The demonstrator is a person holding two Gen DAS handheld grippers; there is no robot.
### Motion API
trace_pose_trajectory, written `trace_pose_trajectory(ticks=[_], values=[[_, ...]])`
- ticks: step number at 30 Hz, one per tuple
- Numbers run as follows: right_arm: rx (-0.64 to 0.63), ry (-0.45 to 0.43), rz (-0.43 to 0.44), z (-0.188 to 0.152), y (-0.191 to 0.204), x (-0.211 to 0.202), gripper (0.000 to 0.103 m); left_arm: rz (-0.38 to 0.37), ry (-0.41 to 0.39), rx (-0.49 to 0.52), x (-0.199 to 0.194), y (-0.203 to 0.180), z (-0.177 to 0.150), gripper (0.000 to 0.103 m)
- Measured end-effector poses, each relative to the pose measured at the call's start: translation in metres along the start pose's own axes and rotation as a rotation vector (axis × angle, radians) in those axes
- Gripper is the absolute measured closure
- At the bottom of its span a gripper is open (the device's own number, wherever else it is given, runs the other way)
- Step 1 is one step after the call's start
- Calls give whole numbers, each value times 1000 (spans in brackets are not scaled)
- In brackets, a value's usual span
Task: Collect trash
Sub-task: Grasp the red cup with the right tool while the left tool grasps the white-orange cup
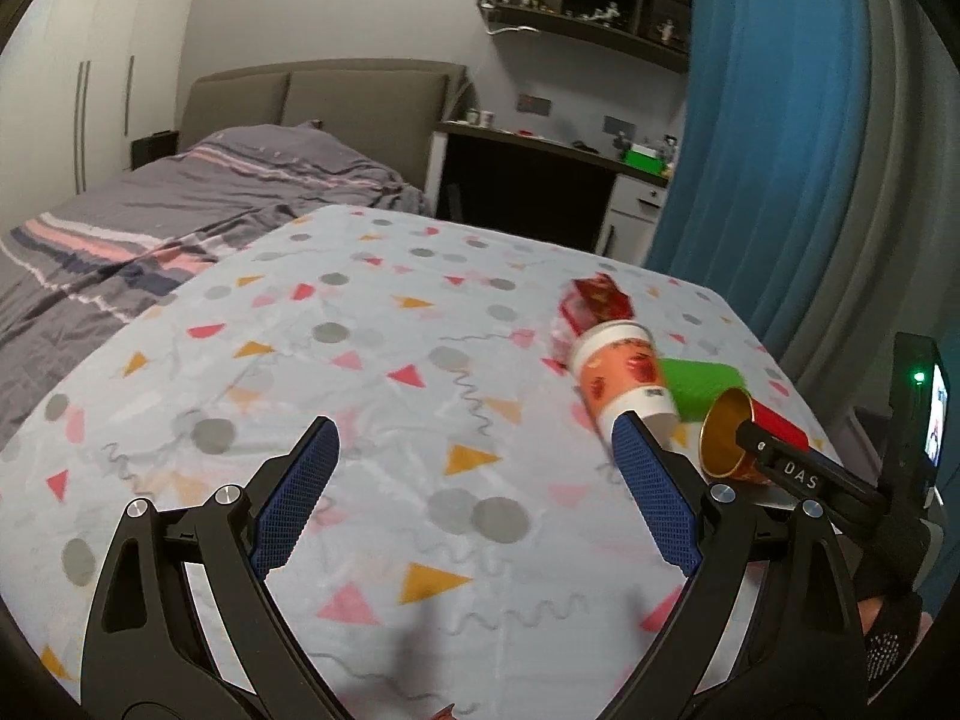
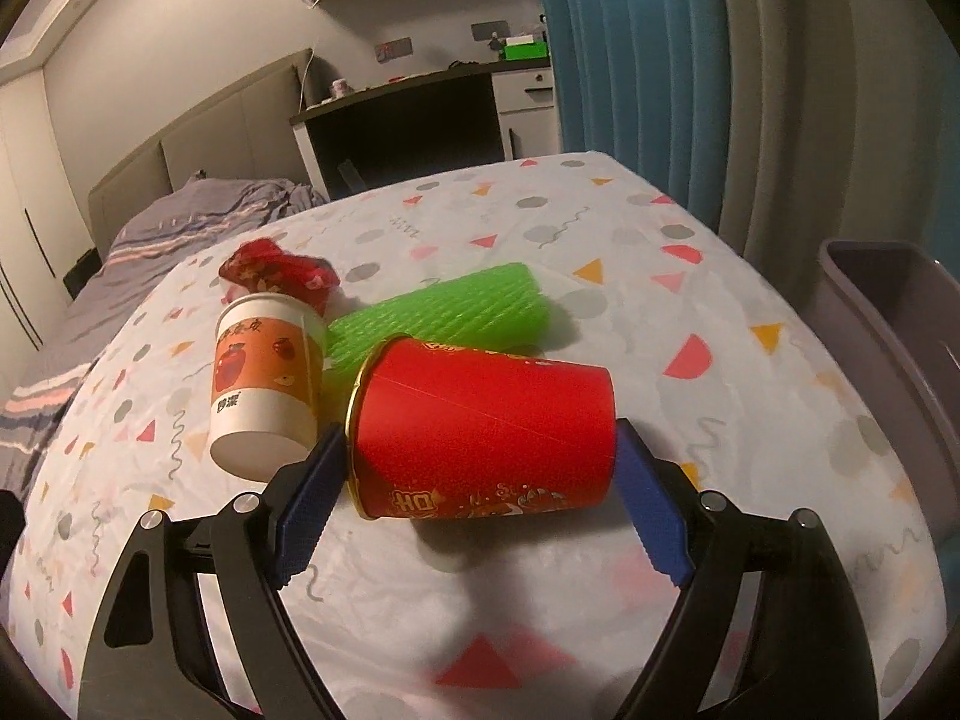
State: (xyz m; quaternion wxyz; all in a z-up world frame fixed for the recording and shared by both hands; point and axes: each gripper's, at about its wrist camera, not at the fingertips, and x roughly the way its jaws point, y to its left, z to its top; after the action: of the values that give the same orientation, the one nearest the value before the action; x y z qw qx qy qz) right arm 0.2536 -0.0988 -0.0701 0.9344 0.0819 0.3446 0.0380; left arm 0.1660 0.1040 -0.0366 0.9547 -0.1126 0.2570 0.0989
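right tongs point(image 2: 480, 492): wide open, straddling the red cup point(image 2: 486, 432) lying on its side; blue pads look to be at its rim and base, can't tell if they're pressing yet
left tongs point(image 1: 474, 492): open, nothing between them, just patterned desk point(image 1: 360, 360)
other trash: orange-and-white cup point(image 2: 264, 390) just left of the right tongs, green mesh sleeve point(image 2: 444, 312) and red wrapper point(image 2: 270, 273) behind
bin point(image 2: 888, 324): grey, off to the right
step: grabbing the first piece, I'd say
next: squeeze shut, gently so it doesn't crush or roll, then lift and swing right to the bin
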Motion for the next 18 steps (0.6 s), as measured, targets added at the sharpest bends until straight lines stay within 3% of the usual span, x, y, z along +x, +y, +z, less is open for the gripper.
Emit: trace_pose_trajectory(ticks=[12,18], values=[[48,-114,-12,6,-49,-49,20,-164,46,122,40,-74,9,12],[60,-148,1,6,-69,-65,20,-164,117,106,83,-87,12,12]])
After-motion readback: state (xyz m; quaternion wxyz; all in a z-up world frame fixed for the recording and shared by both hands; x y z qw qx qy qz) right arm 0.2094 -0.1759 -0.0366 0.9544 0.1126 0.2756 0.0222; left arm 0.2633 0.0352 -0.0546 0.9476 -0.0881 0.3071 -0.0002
